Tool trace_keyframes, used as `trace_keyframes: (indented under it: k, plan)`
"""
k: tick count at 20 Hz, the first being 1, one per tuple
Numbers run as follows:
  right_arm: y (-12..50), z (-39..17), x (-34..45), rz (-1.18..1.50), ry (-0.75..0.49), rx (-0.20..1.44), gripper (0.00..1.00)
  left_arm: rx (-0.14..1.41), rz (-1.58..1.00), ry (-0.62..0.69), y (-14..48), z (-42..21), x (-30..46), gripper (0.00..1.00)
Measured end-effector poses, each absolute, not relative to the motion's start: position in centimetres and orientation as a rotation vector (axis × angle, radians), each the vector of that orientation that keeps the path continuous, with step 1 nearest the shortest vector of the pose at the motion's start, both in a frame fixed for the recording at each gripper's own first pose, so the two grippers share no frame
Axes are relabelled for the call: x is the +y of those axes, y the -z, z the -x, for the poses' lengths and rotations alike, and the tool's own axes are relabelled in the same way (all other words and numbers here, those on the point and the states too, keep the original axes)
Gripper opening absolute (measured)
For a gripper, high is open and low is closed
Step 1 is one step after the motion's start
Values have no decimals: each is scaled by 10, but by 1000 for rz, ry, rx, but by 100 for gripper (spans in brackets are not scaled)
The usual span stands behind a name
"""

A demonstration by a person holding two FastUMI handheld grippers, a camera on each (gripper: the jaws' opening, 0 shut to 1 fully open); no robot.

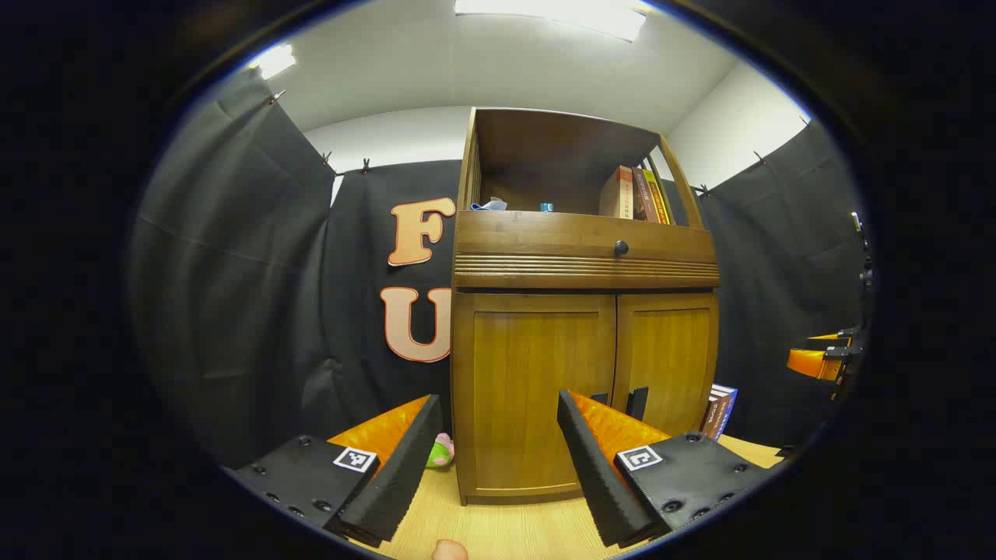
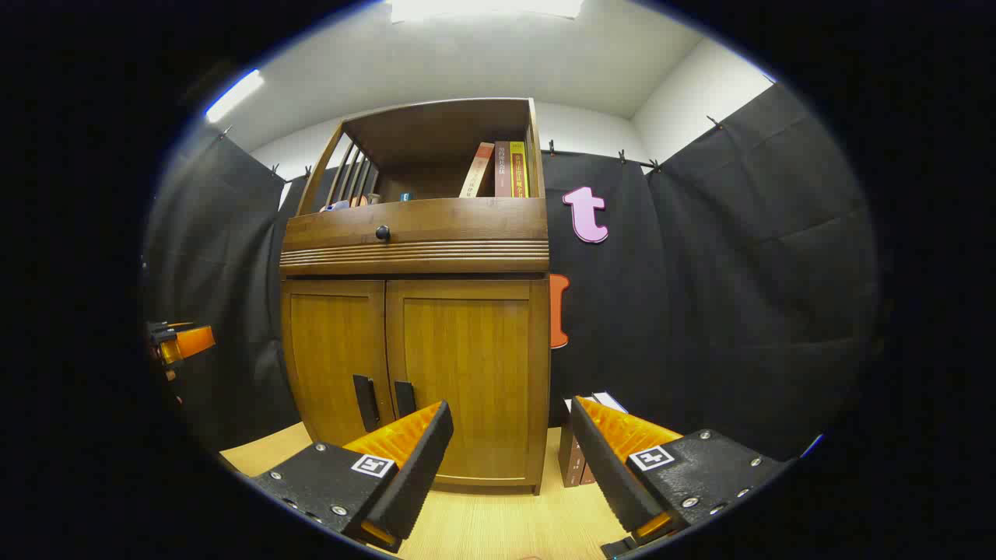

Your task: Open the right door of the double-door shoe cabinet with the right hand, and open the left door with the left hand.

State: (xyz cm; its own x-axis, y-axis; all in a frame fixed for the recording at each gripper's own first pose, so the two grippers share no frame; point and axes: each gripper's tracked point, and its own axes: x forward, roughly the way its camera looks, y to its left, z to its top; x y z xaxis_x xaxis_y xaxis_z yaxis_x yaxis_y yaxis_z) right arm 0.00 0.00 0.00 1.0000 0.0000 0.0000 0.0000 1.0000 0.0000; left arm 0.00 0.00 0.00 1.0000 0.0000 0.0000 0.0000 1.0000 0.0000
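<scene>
A: Both doors are sitting closed. In the right gripper view the shoe cabinet is filling the centre-left of the frame, and the right door is carrying its dark handle low down, beside the centre seam.

B: The right gripper is hanging with its fingers spread wide, holding nothing. I'd say it is needing to slide toward frame left, line up on that handle, then close and pull outward.

A: In the left gripper view the left gripper is likewise gaping and empty, facing the left door at centre. Its handle is peeking out above the finger at lower right (mostly hidden).

B: Books are standing on the floor just beside the cabinet at lower centre-right; the swinging door is possibly going to meet them.
</scene>
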Motion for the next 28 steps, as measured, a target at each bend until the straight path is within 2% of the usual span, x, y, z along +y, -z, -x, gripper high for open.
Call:
trace_keyframes:
  k: [15, 20, 21, 27, 28]
  plan:
    - [0, 1, -9, 4, 24, -2, 100, -12, -16, -6, -8, 6, 1, 98]
    - [12, -9, 2, 6, 17, 10, 100, -14, -17, -3, -8, 7, 4, 96]
    - [15, -13, 5, 7, 14, 12, 94, -10, -16, -2, -6, 7, 5, 96]
    - [44, -45, 41, 3, -29, 40, 94, 1, -19, -11, -1, 7, 16, 98]
    - [49, -50, 46, 6, -36, 47, 94, 2, -20, -13, -1, 7, 17, 95]
